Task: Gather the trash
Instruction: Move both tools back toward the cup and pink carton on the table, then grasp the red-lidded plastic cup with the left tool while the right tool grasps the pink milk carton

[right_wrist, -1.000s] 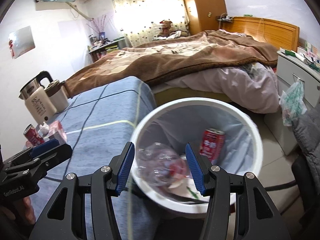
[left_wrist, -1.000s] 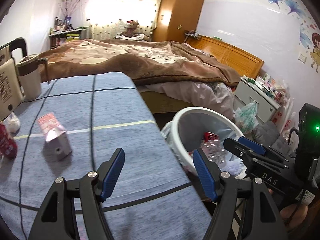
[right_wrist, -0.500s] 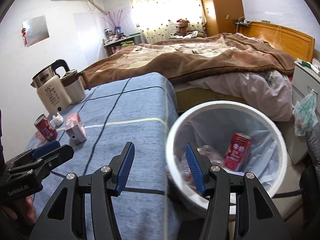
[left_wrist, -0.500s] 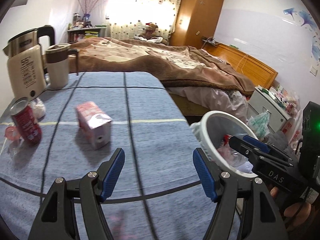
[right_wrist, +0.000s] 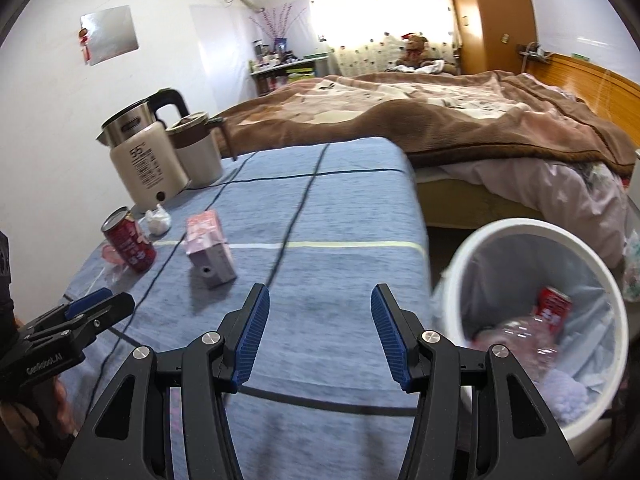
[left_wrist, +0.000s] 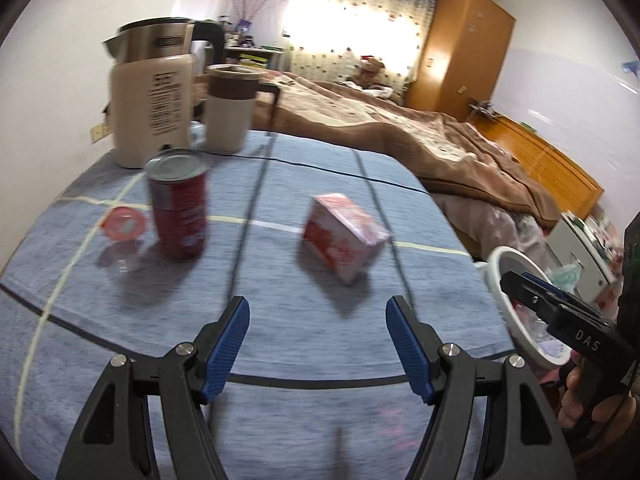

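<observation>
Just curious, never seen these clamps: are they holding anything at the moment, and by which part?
Nothing is held. The left gripper and the right gripper both stand open and empty above the blue-clothed table.

Blue checks, red trash, brown bedding

The tablecloth (right_wrist: 340, 216) is pale blue, crossed by thin black lines and one pale yellow-white stripe. On it stand a red can (left_wrist: 180, 210) with a silver top, a pink-and-red carton (left_wrist: 345, 237) whose one face in the right wrist view is grey-lilac, and a pink round lid (left_wrist: 122, 229). The kettle (right_wrist: 146, 160) is cream below and steel above with a black handle and black print; the mug (right_wrist: 198, 152) beside it is cream with a brown band. The bin (right_wrist: 516, 228) has a white rim, a pale grey-blue liner, and a red can inside. The blanket (right_wrist: 440, 116) is brown with beige patches. Both grippers, left (left_wrist: 318, 340) and right (right_wrist: 319, 332), are black with ribbed blue pads. The wardrobe (left_wrist: 460, 44) is orange-brown; the curtain (right_wrist: 380, 12) is pale with small dots.
</observation>
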Motion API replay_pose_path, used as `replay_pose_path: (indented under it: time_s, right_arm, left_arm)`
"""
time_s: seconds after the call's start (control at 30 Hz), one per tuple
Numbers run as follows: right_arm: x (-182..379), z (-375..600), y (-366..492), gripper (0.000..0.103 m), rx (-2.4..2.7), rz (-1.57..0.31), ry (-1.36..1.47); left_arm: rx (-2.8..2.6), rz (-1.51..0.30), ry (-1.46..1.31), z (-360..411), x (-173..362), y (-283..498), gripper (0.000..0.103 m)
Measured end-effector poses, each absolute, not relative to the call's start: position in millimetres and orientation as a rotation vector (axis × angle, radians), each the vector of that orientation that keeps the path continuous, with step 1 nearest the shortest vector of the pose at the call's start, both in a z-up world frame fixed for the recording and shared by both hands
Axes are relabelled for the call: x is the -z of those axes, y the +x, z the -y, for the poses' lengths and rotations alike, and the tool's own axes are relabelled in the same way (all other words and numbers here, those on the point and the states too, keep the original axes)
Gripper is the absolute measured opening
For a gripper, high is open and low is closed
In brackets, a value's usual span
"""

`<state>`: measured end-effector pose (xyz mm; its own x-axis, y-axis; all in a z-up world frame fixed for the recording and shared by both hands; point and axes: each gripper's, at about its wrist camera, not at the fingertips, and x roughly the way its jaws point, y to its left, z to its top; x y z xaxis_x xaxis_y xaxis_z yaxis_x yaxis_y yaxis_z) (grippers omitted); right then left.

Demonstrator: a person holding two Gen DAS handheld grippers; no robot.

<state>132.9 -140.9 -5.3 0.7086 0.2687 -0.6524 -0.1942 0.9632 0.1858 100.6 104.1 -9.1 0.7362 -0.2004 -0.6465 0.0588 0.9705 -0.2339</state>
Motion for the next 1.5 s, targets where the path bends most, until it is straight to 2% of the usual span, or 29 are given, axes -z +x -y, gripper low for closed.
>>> replay_pose_path:
  time_s: [0.37, 0.53, 0.77, 1.5]
  right_arm:
    - [12, 91, 165, 0.054, -0.366, -0.777, 0.072]
    - [16, 71, 181, 0.062, -0.420, -0.803, 0.051]
    - [26, 52, 203, 0.063, -0.416, -0.833, 0.012]
    - [36, 21, 241, 0.064, -0.451, -0.867, -0.026]
  left_arm:
    - [-0.004, -0.735, -0.250, -173, 13, 103, 0.073]
    - [-0.040, -0.735, -0.254, -193, 13, 115, 0.075]
    - [-0.099, -0.756, -0.258, -222, 21, 131, 0.076]
    - [-0.111, -0.830, -0.315, -244, 47, 175, 0.075]
